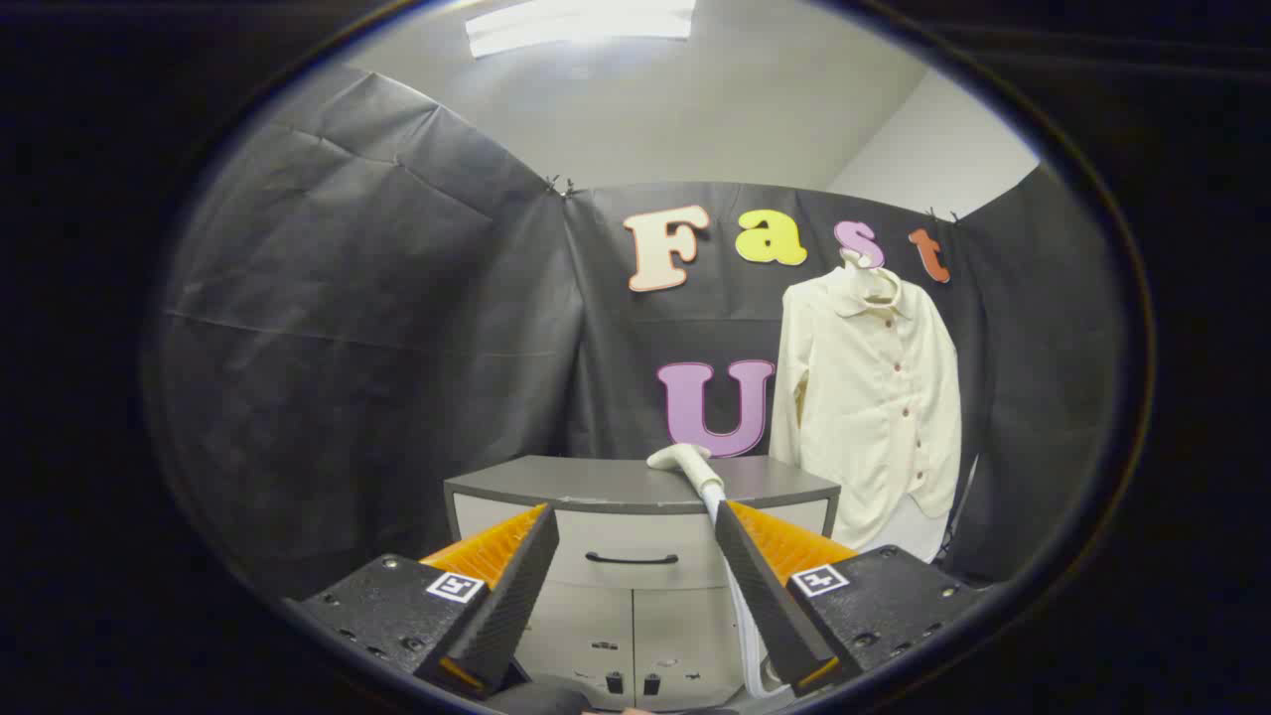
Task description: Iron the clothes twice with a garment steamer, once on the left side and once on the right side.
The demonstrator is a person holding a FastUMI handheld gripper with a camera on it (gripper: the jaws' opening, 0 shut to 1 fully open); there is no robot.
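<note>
A cream button-up shirt (874, 407) hangs on a hanger against the booth wall, beyond and to the right of the fingers. The garment steamer's pale head (680, 458) lies on top of a grey cabinet (596, 482), and its white hose (740, 606) drops down the cabinet front past the right finger. My gripper (635, 526) is open, well short of the cabinet, with nothing between its fingers. The steamer head sits beyond the fingertips, slightly toward the right finger.
The cabinet has a drawer with a dark handle (632, 559) and doors below. Black cloth walls close in at left, back and right. The shirt's hem hangs just right of the cabinet's right corner.
</note>
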